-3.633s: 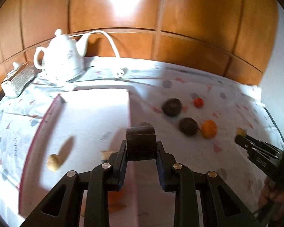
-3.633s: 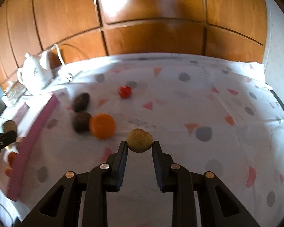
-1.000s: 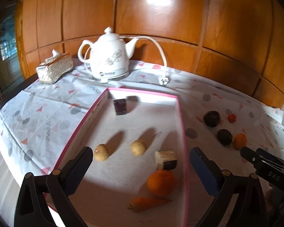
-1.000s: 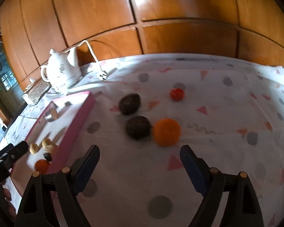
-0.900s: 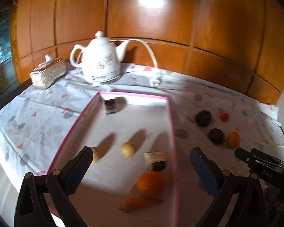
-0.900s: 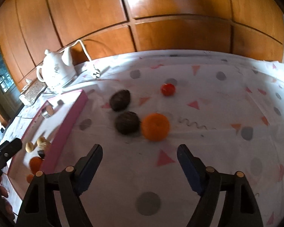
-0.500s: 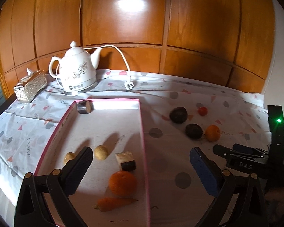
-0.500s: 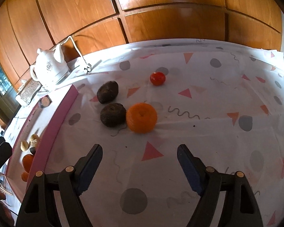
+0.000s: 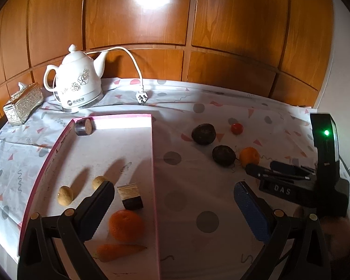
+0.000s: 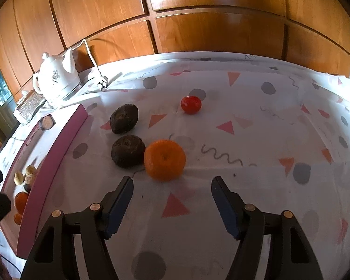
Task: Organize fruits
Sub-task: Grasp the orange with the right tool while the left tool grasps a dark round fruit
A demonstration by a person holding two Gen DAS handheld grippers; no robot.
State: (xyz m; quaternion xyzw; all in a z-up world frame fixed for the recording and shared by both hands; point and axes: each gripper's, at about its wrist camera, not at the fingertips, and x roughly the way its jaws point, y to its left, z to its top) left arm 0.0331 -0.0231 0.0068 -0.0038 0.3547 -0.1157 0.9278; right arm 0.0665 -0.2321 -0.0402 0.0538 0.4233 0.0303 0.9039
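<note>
On the counter point(image 10: 268, 140), at about 11 o'clock from our right gripper point(image 10: 171, 201), sits the loose orange point(image 10: 164, 159), touching the near dark fruit point(image 10: 127, 151); the far dark fruit point(image 10: 124, 118) lies beyond at 10 o'clock and the small red fruit point(image 10: 190, 104) at 12 o'clock, well apart; all four outside the pink tray point(image 9: 152, 163).

Changes: a few seconds ago each gripper pinched a piece; now both are empty; the tan ball from the right one looks to be the second tan ball point(image 9: 99, 182) in the tray, beside the first point(image 9: 65, 194); the brown cylinder point(image 9: 83, 127) the left one carried rests at the tray's far corner, 11 o'clock in the left view. Tray also holds a cut block point(image 9: 130, 196), an orange point(image 9: 126, 225) and a carrot point(image 9: 119, 252).

Our right gripper has since moved in close to the loose orange; its jaws are closing, nothing between them yet, the orange just ahead of the tips. Left gripper point(image 9: 175, 210) jaws spread wide, empty, straddling the tray's right wall; it has swung right over the last second, so the loose cluster now shows at 1 o'clock.

Meaning: two drops done, four pieces left; we judge the orange is the next pick.
</note>
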